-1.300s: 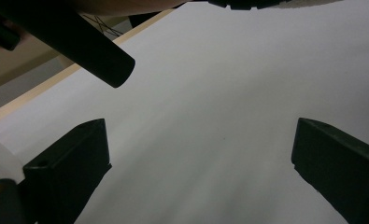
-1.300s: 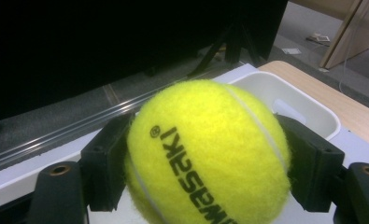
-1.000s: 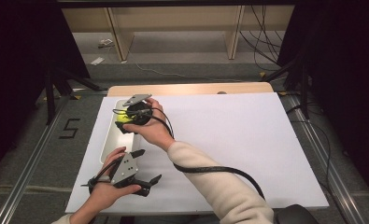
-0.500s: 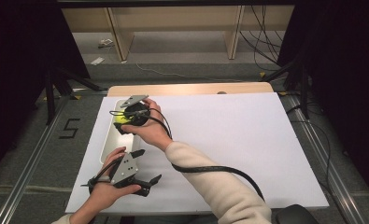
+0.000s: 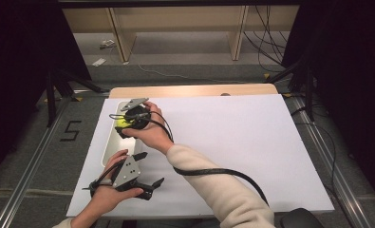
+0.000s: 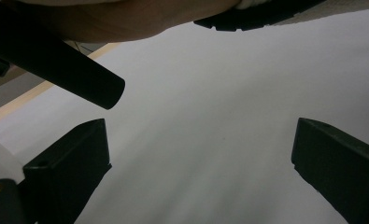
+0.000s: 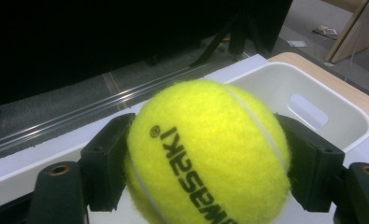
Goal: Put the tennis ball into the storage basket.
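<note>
A yellow tennis ball (image 7: 205, 154) with black lettering sits clamped between the two black jaws of my right gripper (image 7: 205, 163). In the high view that gripper (image 5: 128, 124) holds the ball (image 5: 124, 122) over the long white bin (image 5: 110, 142) at the table's left side. The bin's rim and handle slot (image 7: 308, 109) lie just behind the ball. My left gripper (image 5: 149, 172) rests near the table's front edge, jaws spread wide over bare white surface (image 6: 205, 140) with nothing between them.
The white table top (image 5: 232, 142) stretches to the right of both hands. The right gripper's black cable (image 5: 213, 172) loops across the table. A wooden strip (image 5: 190, 90) runs along the far edge; metal rails and dark stands flank the table.
</note>
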A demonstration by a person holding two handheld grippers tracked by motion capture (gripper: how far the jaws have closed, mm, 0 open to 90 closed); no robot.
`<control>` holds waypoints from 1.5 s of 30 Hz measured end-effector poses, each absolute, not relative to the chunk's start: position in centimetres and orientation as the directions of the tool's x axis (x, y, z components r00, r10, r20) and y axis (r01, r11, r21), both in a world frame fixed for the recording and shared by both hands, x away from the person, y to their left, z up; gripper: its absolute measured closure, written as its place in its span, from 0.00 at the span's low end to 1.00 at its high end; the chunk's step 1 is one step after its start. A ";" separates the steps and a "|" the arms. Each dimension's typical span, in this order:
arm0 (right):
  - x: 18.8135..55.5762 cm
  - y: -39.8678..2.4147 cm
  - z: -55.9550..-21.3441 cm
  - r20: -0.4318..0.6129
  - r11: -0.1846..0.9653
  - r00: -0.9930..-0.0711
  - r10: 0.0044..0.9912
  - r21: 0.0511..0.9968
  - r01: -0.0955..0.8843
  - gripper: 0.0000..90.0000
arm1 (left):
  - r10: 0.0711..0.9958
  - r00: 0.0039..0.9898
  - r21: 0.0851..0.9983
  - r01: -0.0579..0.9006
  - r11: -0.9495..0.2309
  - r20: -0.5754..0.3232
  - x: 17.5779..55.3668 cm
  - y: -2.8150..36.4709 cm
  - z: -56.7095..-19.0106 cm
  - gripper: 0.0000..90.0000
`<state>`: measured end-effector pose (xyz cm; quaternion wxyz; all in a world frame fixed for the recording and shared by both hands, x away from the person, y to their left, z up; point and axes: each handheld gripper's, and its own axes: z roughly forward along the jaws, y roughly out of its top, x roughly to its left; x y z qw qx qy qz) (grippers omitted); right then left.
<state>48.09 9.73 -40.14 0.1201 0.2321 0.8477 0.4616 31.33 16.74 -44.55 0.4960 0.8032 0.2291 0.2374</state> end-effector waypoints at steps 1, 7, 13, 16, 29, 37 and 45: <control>48.1 9.8 -40.2 0.010 0.465 -0.863 0.504 0.839 0.281 0.30 | 0.603 0.782 0.905 0.133 -0.403 0.154 31.3 16.7 -44.5 0.04; 48.1 10.0 -40.2 0.003 0.470 -0.865 0.501 0.838 0.276 0.30 | 0.602 0.783 0.905 0.133 -0.403 0.153 31.3 16.7 -44.6 0.04; 48.1 10.2 -40.3 0.004 0.475 -0.865 0.502 0.834 0.280 0.30 | 0.602 0.784 0.905 0.134 -0.404 0.152 31.3 16.7 -44.6 0.04; 48.2 10.3 -40.5 0.003 0.479 -0.866 0.500 0.832 0.280 0.30 | 0.601 0.784 0.905 0.134 -0.404 0.152 31.3 16.7 -44.6 0.04; 48.3 10.4 -40.9 0.007 0.487 -0.866 0.501 0.824 0.289 0.30 | 0.599 0.786 0.904 0.133 -0.406 0.153 31.3 16.7 -44.6 0.04; 48.4 10.6 -41.3 0.013 0.493 -0.866 0.500 0.818 0.297 0.29 | 0.597 0.787 0.903 0.133 -0.408 0.154 31.3 16.7 -44.6 0.04; 48.4 10.8 -41.6 0.007 0.502 -0.870 0.494 0.814 0.292 0.29 | 0.597 0.787 0.903 0.134 -0.407 0.153 31.3 16.7 -44.6 0.04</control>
